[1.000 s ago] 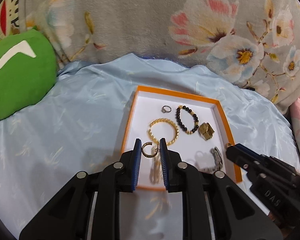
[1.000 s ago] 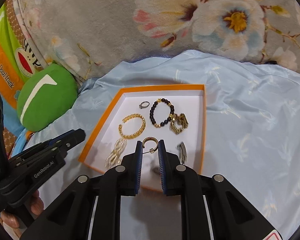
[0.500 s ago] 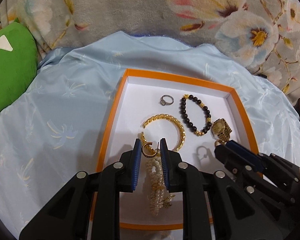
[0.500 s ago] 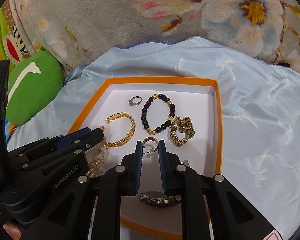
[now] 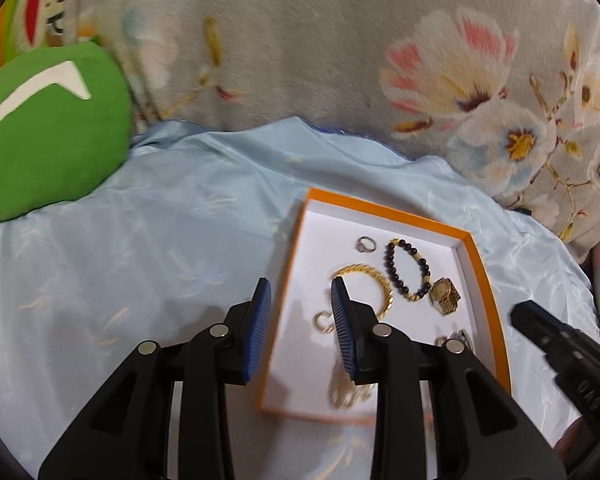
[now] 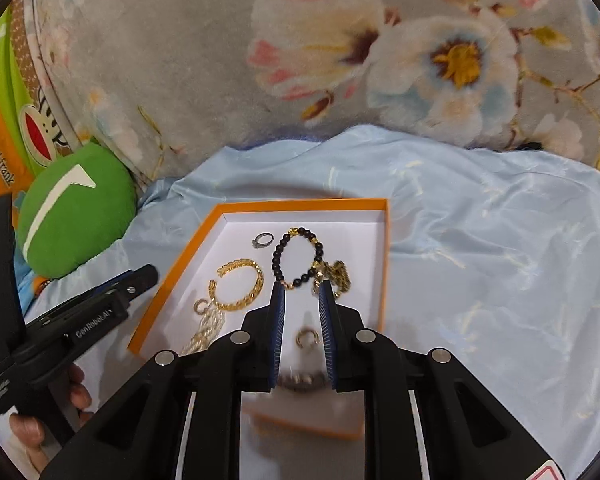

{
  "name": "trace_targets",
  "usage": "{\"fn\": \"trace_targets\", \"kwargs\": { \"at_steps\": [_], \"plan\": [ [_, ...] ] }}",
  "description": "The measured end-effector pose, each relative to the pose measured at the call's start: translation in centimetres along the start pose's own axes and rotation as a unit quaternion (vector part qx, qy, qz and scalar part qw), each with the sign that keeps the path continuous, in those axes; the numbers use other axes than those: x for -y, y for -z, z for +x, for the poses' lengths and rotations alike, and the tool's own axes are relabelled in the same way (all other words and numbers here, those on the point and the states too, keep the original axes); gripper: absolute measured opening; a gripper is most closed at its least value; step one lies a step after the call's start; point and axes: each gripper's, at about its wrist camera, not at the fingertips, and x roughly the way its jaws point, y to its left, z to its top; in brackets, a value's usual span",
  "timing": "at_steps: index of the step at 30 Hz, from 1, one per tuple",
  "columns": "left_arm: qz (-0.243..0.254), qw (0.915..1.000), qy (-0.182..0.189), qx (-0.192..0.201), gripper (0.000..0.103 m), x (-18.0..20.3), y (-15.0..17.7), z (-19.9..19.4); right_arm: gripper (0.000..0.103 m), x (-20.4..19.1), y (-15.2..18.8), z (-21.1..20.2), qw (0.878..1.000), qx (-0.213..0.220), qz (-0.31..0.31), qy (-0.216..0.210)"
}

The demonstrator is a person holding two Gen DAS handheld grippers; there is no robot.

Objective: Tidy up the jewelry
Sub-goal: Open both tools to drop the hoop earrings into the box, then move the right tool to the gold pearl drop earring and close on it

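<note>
An orange-rimmed white tray (image 5: 384, 208) (image 6: 300, 202) lies on light blue satin. It holds a silver ring (image 5: 366, 244), a dark bead bracelet (image 6: 278, 256), a gold bangle (image 6: 256, 280), a gold watch (image 5: 444, 292) and a pearl strand (image 6: 206, 332). My left gripper (image 5: 300, 292) hovers over the tray's left rim, its jaws opening with nothing between the pads. A gold hoop earring (image 5: 323, 322) lies on the tray floor just below its right finger. My right gripper (image 6: 302, 294) is open over the tray, and a second gold hoop earring (image 6: 306, 338) lies loose on the floor beneath its gap.
A green cushion (image 5: 48, 140) sits at the left against a floral blanket (image 5: 300, 60) that walls off the back. A blurred silver watch (image 6: 300, 380) lies at the tray's near edge. A hand (image 6: 76, 392) holds the left gripper's handle at lower left.
Both grippers have let go of their gold hoop earrings, which now lie in the tray. The left jaws have spread and the left gripper has shifted left. The right gripper has drawn back a little.
</note>
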Motion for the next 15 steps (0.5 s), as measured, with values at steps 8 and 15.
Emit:
{"fn": "trace_targets", "kwargs": {
  "at_steps": [8,15],
  "plan": [
    [0.012,0.9994,-0.004,-0.031,0.032,-1.6,7.6,-7.3,0.018,-0.2,8.7,-6.8,0.999,-0.042,-0.021,0.021],
    [0.038,0.9979,0.010,-0.053,0.056,0.1,13.2,-11.9,0.030,-1.4,14.5,-9.1,0.996,-0.087,-0.017,0.009]
  ]
}}
